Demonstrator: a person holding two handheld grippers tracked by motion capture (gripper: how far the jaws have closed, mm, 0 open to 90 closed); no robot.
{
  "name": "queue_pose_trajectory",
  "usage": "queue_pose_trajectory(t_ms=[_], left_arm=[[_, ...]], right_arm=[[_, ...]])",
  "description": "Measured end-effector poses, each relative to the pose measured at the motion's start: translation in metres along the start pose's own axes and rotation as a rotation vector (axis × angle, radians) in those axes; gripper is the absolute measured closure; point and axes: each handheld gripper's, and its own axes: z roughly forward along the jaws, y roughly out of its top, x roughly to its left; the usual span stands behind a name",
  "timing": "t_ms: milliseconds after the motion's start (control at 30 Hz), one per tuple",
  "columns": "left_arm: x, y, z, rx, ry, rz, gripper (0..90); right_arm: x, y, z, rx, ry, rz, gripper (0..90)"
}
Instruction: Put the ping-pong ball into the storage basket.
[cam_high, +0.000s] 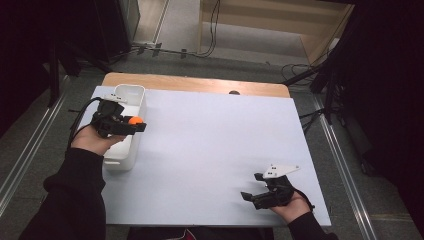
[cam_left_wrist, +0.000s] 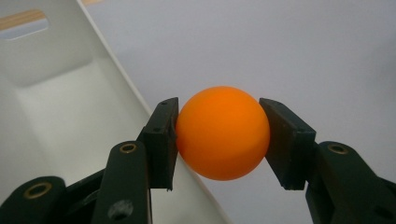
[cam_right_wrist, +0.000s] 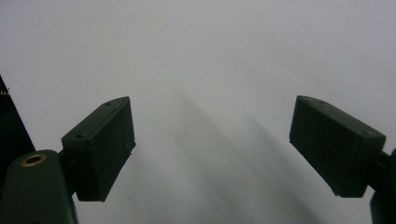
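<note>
One orange ball (cam_left_wrist: 222, 132) is sitting pinched between the pads of the left gripper (cam_high: 134, 123), hovering over the right-hand wall of the single white bin (cam_high: 131, 90) at the table's left edge. The stretch of the bin's inside that is showing looks bare, though part of it is lying hidden behind the hand. The right gripper (cam_right_wrist: 212, 144) is holding its jaws wide apart, gripping nothing, over the white tabletop (cam_high: 210, 145).

Orange ball (cam_left_wrist: 223, 133); white bin (cam_high: 127, 125); black jaws
</note>
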Motion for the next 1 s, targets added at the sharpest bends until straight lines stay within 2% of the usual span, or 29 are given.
queue_pose_trajectory(t_ms=[433,1000], left_arm=[[0.012,-0.004,-0.005,-0.002,0.044,-0.039,50.3],[0.027,-0.009,-0.011,-0.012,0.079,-0.08,50.3]], right_arm=[[0.0,0.0,0.001,0.0,0.001,0.004,12.9],[0.0,0.0,0.001,0.002,0.0,0.004,12.9]])
